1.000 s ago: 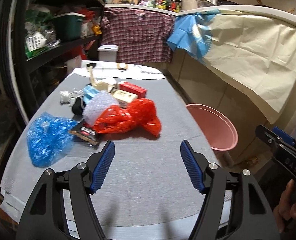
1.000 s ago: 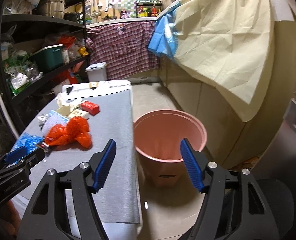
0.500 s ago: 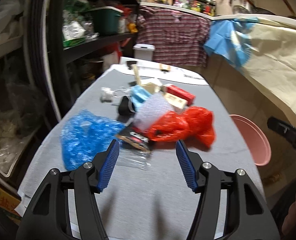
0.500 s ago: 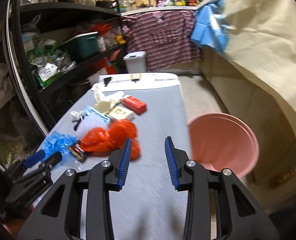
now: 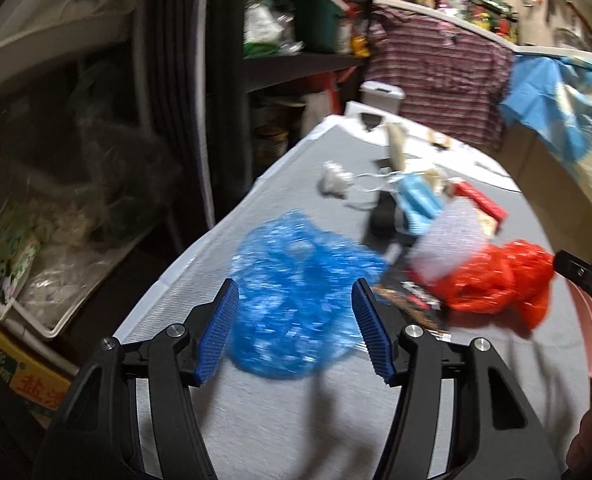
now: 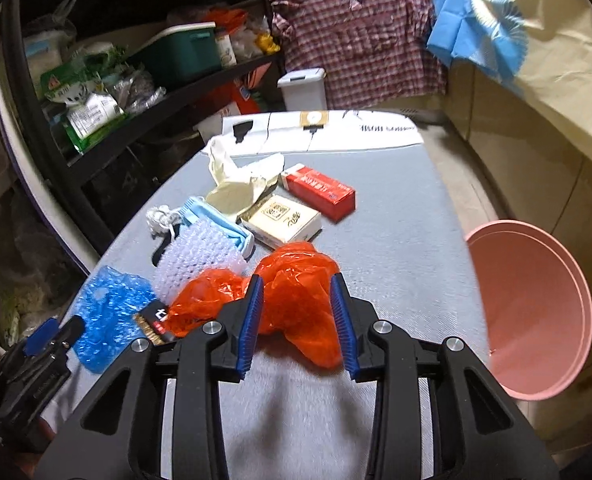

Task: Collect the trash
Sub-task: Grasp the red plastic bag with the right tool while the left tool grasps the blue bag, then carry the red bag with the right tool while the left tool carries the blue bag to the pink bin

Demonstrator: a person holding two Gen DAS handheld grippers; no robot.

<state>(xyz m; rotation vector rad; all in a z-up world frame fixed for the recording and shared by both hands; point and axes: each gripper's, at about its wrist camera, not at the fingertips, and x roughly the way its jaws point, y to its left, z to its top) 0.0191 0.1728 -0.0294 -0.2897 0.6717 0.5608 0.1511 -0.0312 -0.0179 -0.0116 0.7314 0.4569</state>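
Note:
Trash lies on a grey table [image 6: 392,216]: a red plastic bag [image 6: 292,300], a blue plastic bag [image 5: 296,296], bubble wrap [image 6: 196,256], a red box [image 6: 320,190], a cream box [image 6: 282,220], a blue face mask [image 6: 220,220] and crumpled paper [image 6: 236,184]. My left gripper [image 5: 296,328] is open, its jaws on either side of the blue bag just above it. My right gripper [image 6: 298,320] is open, its jaws on either side of the red bag's near part. The red bag also shows in the left wrist view [image 5: 500,284].
A pink bucket [image 6: 536,308] stands on the floor right of the table. Dark shelves [image 6: 144,92] with packets and a green bin run along the left. A white bin [image 6: 304,88] and a plaid cloth [image 6: 360,40] are beyond the table's far end.
My left gripper swung left from the red bag to the blue bag. My right gripper swung left from the bucket to the red bag, moved close to it, and narrowed its opening.

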